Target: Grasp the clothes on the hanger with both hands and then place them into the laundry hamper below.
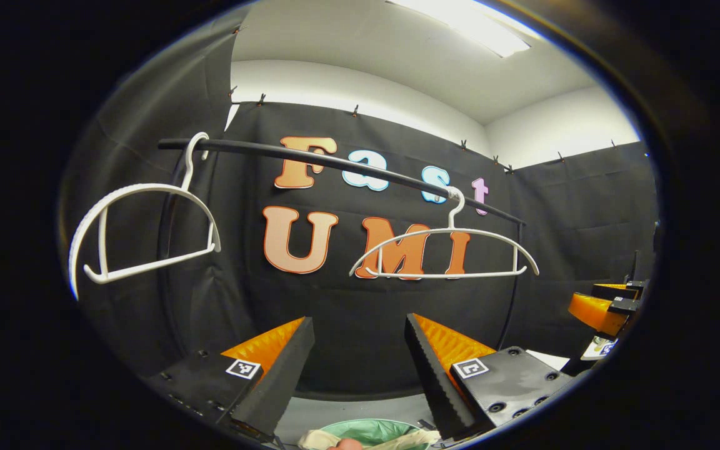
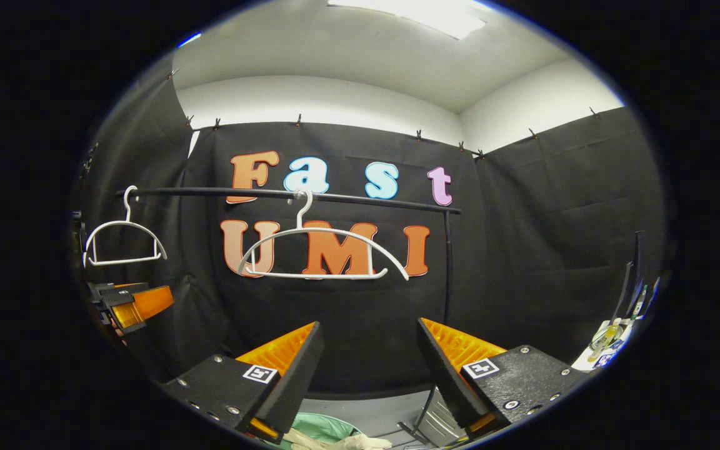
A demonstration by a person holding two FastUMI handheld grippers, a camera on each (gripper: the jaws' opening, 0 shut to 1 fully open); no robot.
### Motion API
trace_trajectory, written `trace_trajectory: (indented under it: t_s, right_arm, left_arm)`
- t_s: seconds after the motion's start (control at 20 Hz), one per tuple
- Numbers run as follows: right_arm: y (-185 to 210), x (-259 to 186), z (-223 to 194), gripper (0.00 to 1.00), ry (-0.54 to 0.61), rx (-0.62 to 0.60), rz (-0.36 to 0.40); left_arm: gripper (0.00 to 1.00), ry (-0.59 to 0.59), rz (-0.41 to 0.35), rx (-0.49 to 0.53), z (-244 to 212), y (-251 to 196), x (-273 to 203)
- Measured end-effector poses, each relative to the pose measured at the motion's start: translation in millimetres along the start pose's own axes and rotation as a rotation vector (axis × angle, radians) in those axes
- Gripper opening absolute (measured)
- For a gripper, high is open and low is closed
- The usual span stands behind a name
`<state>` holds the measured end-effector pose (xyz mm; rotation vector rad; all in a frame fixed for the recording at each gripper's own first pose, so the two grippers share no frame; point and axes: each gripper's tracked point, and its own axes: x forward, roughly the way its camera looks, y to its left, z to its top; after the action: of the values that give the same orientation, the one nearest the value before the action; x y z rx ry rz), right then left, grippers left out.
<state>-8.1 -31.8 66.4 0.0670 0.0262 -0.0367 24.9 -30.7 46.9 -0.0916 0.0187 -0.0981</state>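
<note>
Left gripper [image 1: 360, 369], jaws released and holding nothing, sits low in the left gripper view above the green-lined laundry hamper [image 1: 372, 432], where pale clothes [image 1: 391, 440] lie over the rim; right gripper [image 2: 369, 375], jaws likewise released and bare, sits low in the right gripper view, with the same hamper and cloth below. Beyond, a black rail [image 1: 347, 165] carries two bare white hangers, one at its left end [image 1: 141, 231], one toward its right [image 1: 444, 253]
</note>
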Motion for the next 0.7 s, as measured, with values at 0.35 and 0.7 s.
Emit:
trace_trajectory:
  t_s: [0.35,0.7]
  right_arm:
    - [-1.6,3.6,-9.6,0.92,0.005,0.007,0.001]
    - [-0.4,7.9,-20.3,0.92,0.023,0.015,0.005]
  left_arm:
    - [1.0,-0.014,-0.003,-0.018,2.7,-1.3,-0.4]
    - [1.0,-0.013,-0.004,-0.011,2.4,-0.9,0.6]
